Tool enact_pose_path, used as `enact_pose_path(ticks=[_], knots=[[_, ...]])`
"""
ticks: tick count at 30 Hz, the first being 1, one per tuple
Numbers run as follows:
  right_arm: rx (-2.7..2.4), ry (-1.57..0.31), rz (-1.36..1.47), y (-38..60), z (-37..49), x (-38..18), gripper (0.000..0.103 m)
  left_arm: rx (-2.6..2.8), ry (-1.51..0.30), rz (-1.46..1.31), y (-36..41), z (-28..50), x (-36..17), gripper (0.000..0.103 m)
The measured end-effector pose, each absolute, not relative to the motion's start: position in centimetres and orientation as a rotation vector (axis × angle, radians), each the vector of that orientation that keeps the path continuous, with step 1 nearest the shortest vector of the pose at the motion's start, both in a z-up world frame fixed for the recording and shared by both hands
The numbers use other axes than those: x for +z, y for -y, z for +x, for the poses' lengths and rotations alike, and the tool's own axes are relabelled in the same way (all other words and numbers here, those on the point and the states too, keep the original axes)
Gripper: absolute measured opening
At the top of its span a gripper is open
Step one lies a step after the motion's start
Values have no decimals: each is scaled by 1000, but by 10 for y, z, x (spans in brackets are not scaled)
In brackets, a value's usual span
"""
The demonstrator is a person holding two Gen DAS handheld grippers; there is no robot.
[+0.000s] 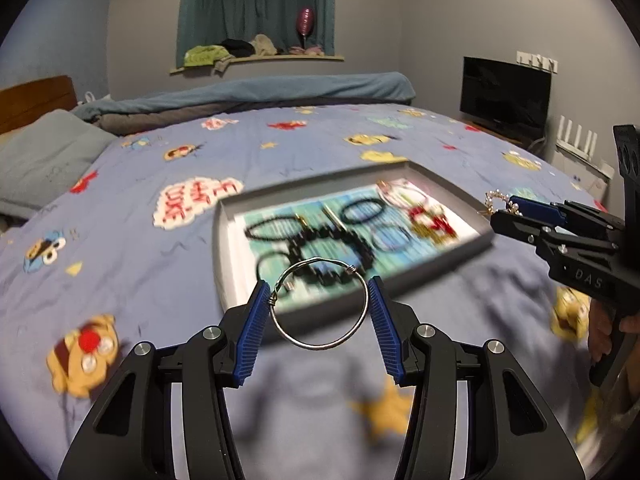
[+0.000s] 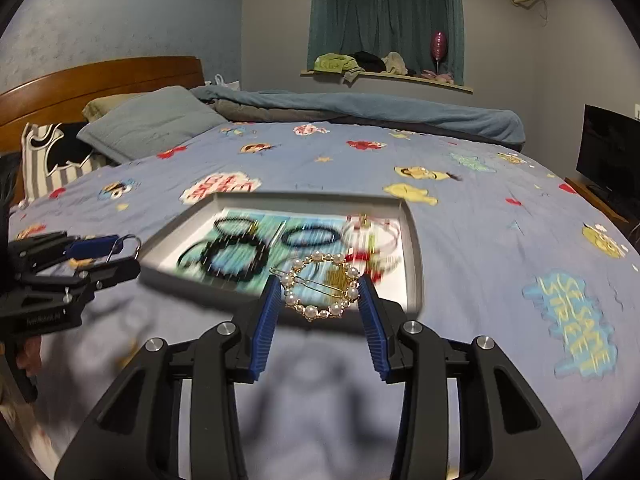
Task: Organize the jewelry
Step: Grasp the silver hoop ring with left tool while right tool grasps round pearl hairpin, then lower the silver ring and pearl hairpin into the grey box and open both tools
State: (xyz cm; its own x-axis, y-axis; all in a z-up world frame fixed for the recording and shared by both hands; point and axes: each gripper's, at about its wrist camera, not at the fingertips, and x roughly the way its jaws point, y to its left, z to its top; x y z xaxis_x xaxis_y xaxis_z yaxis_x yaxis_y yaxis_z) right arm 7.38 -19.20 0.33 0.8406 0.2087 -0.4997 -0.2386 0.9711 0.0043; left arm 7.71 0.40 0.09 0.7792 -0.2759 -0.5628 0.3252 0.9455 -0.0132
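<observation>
1. The left hand-held gripper point(image 1: 319, 294) is clenched on a silver wire bangle point(image 1: 319, 304), the ring pinched edge to edge between the two blue pads point(image 1: 256, 322).
2. The right hand-held gripper point(image 2: 319, 294) is clenched on a round pearl hair clip point(image 2: 320, 285) with a gold pin across it (the pearls touch both blue pads point(image 2: 267, 320)).
3. Both items are held in the air above the bed point(image 2: 480, 240), just in front of the near edge of the tray point(image 2: 414, 256).
4. The shallow grey tray lies flat on the blue cartoon-print bedspread, about the middle of the bed.
5. Inside the tray: several black bracelets point(image 2: 236, 256) and hair ties toward its left side, a pink band point(image 2: 372, 232) toward its right far corner (motion blur hides finer detail).
6. From the left wrist view, the right hand-held gripper enters from the right edge, its pearl clip just beside the tray's right corner.
7. A pillow point(image 2: 148, 124) and a rolled blue quilt point(image 2: 360, 108) lie along the far edge of the bed.
</observation>
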Motion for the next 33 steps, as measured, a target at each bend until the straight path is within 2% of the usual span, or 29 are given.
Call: enact_pose_path(ticks=[7, 13, 20, 33], knots=[[200, -551, 18, 202, 140, 6, 40, -285, -612, 35, -11, 139, 2, 52], [225, -598, 27, 211, 158, -9, 40, -247, -678, 41, -11, 182, -14, 52], [342, -693, -119, 173, 165, -21, 40, -269, -765, 35, -12, 201, -34, 52], [390, -891, -81, 163, 184, -41, 40, -306, -815, 74, -4, 207, -45, 52]])
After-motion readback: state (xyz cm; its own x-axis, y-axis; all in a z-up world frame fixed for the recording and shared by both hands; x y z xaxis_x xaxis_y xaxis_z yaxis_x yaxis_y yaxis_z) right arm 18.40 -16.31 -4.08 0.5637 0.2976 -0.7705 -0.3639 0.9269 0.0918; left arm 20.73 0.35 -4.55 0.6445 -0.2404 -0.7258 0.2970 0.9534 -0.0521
